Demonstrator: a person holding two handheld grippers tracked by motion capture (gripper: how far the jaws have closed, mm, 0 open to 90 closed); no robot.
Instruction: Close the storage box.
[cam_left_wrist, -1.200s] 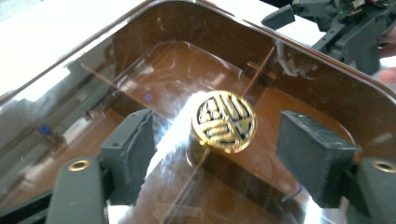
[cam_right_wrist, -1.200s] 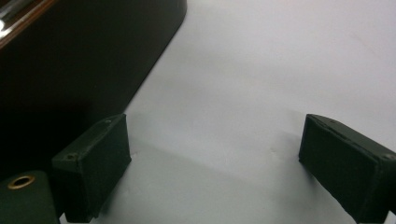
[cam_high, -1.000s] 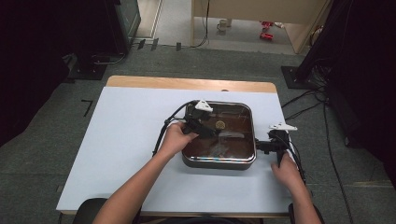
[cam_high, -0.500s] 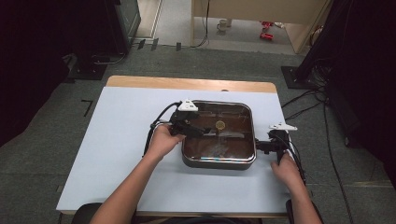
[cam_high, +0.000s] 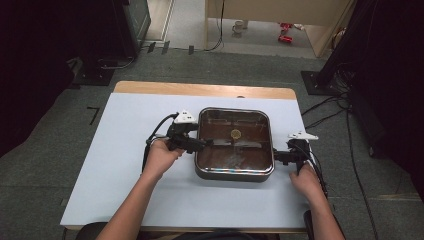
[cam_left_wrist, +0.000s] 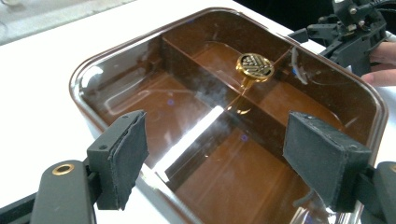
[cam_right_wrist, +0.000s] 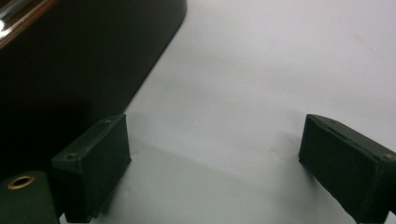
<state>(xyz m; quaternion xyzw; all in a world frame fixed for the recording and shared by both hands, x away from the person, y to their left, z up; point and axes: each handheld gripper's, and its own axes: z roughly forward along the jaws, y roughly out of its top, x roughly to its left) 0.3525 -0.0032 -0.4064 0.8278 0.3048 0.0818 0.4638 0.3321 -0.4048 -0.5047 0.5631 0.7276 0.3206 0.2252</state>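
A square brown pot (cam_high: 234, 176) with inner dividers and a gold knob (cam_high: 235, 133) at its centre stands mid-table. My left gripper (cam_high: 200, 145) is at the pot's left rim. Its jaws have just been opening. In the left gripper view the pot (cam_left_wrist: 79, 79) and the gold knob (cam_left_wrist: 254, 65) lie beyond my left gripper (cam_left_wrist: 229, 158); the near rim passes between the pads (cam_left_wrist: 123, 154), and they do not touch it. My right gripper (cam_high: 276, 156) stands open at the pot's right wall. In the right gripper view my right gripper (cam_right_wrist: 215, 163) has bare table between its jaws, with the dark pot wall (cam_right_wrist: 70, 70) beside the left jaw.
The pale tabletop (cam_high: 125, 150) has free room left of and in front of the pot. A wooden strip (cam_high: 200, 90) runs along the far edge. Cables (cam_high: 330, 115) trail on the floor at the right, and dark cabinets (cam_high: 120, 25) stand behind.
My left gripper has drawn back leftward from over the pot's middle to its left rim, with its jaws wider apart. The right hand and the pot have kept still.
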